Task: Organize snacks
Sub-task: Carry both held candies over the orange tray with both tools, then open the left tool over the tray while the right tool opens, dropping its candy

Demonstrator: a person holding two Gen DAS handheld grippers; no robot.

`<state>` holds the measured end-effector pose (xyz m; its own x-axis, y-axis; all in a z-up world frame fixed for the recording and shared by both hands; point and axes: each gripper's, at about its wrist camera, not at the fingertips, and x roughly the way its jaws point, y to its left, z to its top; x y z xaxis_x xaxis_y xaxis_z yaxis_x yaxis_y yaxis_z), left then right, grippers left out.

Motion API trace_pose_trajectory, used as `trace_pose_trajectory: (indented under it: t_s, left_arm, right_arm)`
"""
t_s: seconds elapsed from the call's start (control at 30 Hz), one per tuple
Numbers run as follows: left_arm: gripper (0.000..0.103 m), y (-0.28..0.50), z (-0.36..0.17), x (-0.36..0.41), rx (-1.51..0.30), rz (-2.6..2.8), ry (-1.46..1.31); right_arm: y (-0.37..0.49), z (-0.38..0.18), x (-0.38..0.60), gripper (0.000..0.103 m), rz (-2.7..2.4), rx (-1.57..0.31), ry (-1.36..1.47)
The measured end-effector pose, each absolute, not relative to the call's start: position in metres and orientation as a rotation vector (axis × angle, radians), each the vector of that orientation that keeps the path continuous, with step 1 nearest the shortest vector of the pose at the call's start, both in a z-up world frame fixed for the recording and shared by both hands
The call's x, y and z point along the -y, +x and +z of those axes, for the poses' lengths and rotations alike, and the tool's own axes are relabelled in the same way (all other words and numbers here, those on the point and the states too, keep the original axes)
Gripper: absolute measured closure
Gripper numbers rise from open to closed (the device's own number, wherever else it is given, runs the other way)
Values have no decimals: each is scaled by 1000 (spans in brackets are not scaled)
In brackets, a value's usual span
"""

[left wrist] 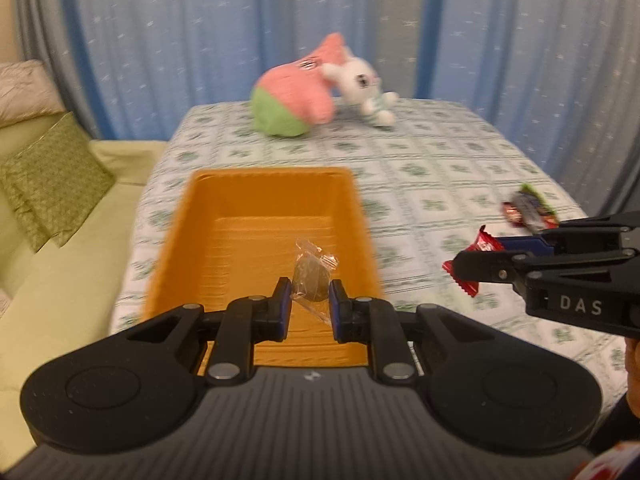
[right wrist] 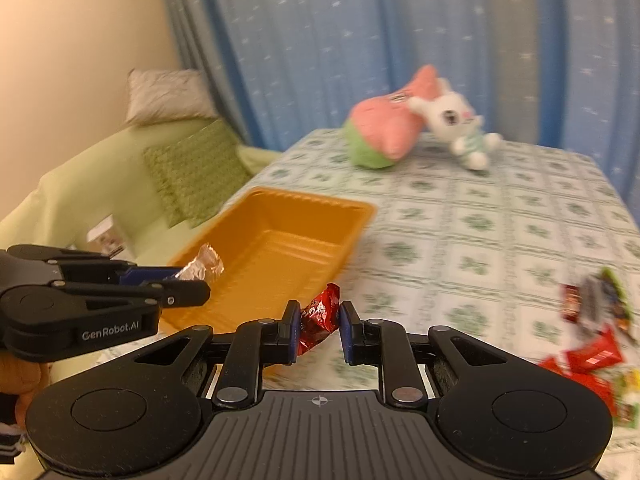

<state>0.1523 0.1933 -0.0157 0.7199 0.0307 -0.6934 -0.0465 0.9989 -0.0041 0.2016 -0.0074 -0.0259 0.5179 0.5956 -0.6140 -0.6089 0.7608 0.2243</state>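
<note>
Two black two-finger grippers fill the near foreground, each closed on one snack. On the left, the left gripper [left wrist: 309, 304] pinches a dark round candy in a clear twisted wrapper [left wrist: 310, 276] over the near end of the single orange rectangular plastic tray [left wrist: 224, 184], whose ribbed floor shows nothing else lying on it. Right of it, the right gripper [right wrist: 319, 326] clamps a crinkled red foil-wrapped candy [right wrist: 318, 318] just past the tray's near right rim, above the green-and-white patterned tablecloth [right wrist: 500, 240]. Open cloth runs between the tray and the loose pile of red and dark snack packets [right wrist: 592, 336] at the table's right edge; blur keeps their number from being counted, and the frame cuts some off. At the far edge lie two plush toys touching, a pink-and-green one [left wrist: 292, 96] and a white rabbit [left wrist: 366, 88]. Beyond the table's left edge stands a pale green sofa [left wrist: 60, 292].
</note>
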Motion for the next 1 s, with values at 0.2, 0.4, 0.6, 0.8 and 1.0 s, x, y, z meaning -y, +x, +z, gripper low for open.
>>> trace_pose_trajectory:
  t_s: [0.2,0.4,0.6,0.8,1.0]
  left_arm:
    - [85,155,-33,-231,-782,72,-50]
    - [85,160,-47,-252,-791,69,-70]
    - [79,162,-51,-261,-789,74,-76]
    - [73,151,-46,-271,-769,105,-72]
    - [61,137,-37,-275,-752,130,-86]
  right_arm:
    - [208,-42,-38,82,760,-759,-52]
    - [216,-57,-63,82,764,-785,-77]
    - [224,-67,-76,82,760,-807,-92]
    - [224,-70,-84,82,769,-810,-95]
    - [230,-72,-86,80,805,-836,-55]
